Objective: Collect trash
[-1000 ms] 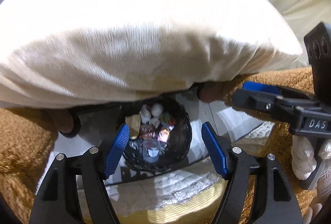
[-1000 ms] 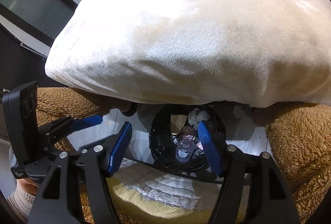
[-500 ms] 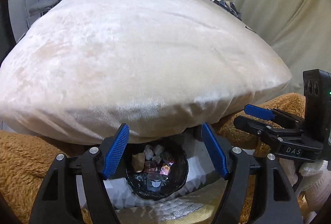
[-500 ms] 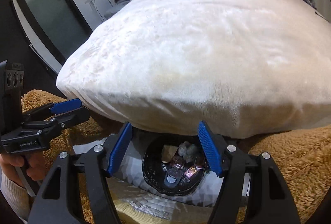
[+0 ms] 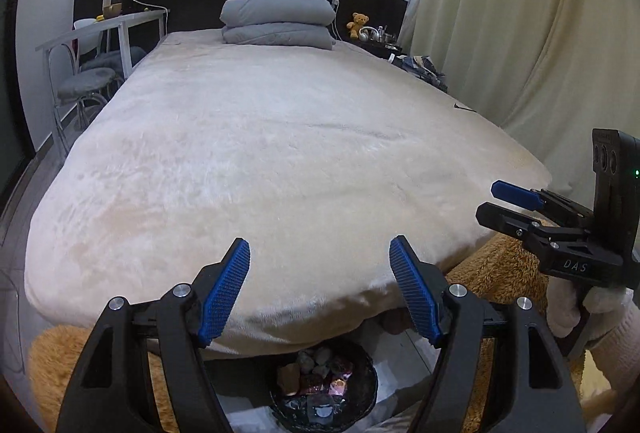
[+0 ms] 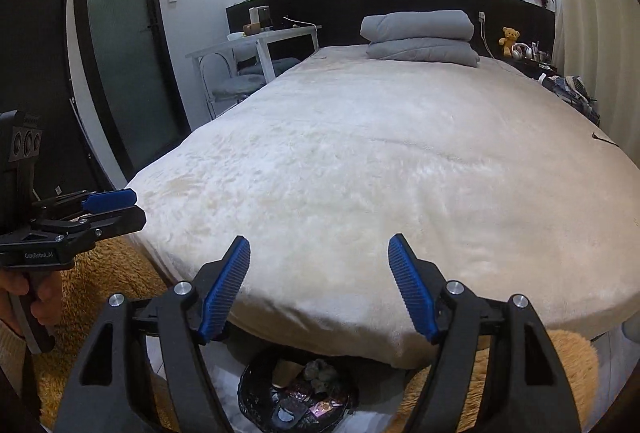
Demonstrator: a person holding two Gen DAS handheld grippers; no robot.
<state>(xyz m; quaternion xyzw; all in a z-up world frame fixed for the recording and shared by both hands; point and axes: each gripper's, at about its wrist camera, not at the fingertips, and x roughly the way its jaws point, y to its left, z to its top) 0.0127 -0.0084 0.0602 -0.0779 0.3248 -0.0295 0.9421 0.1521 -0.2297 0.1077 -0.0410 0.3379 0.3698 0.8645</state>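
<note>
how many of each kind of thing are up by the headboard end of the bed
folded grey quilts: 2, stacked
teddy bear: 1
headphones: 1
total: 4

Big bed [image 5: 288, 161] w/ cream plush cover fills the room; folded grey duvet [image 5: 278, 23] at its head edge, black headboard [image 6: 400, 5] behind. White desk [image 5: 104, 29] & chair [image 5: 86, 85] at left, beige curtain [image 5: 520, 33] right, white walls, frosted door [image 6: 124, 53].
</note>
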